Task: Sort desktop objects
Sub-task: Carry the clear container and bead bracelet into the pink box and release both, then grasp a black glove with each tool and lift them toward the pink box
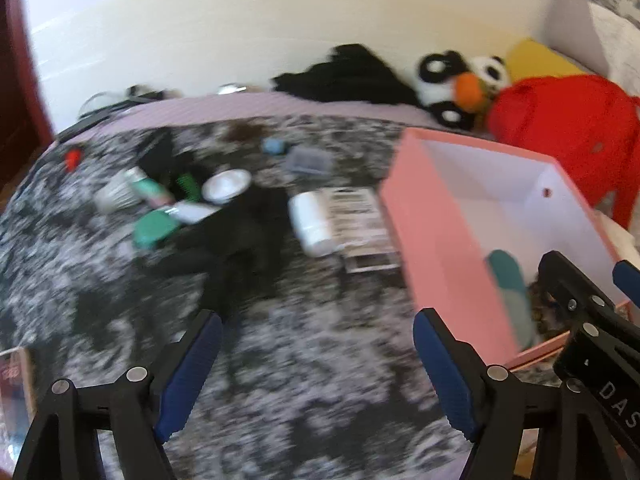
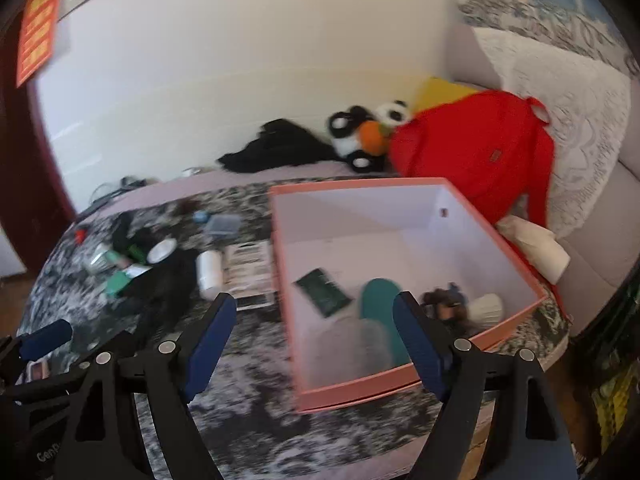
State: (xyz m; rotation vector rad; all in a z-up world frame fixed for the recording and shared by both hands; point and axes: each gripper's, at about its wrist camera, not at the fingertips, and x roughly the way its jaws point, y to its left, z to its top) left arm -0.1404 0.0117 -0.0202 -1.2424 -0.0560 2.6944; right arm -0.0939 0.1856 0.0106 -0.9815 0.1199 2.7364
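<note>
Both hand-held grippers, left (image 1: 316, 344) and right (image 2: 314, 328), are spread wide with nothing in them, pink box (image 2: 288, 280) sitting on the bed (image 2: 248, 392) with clutter beside it

My pink box (image 2: 320, 394) looks like matt cardboard, white inside. The speckled spread (image 2: 248, 412) is rough cloth; the white bottle (image 2: 209, 274) smooth plastic.

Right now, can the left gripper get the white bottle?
Probably yes. The left gripper is open and empty, and the white bottle lies ahead of it on the patterned cover, with only bare cover between. The pink box sits off to the bottle's right, out of the way.
</note>
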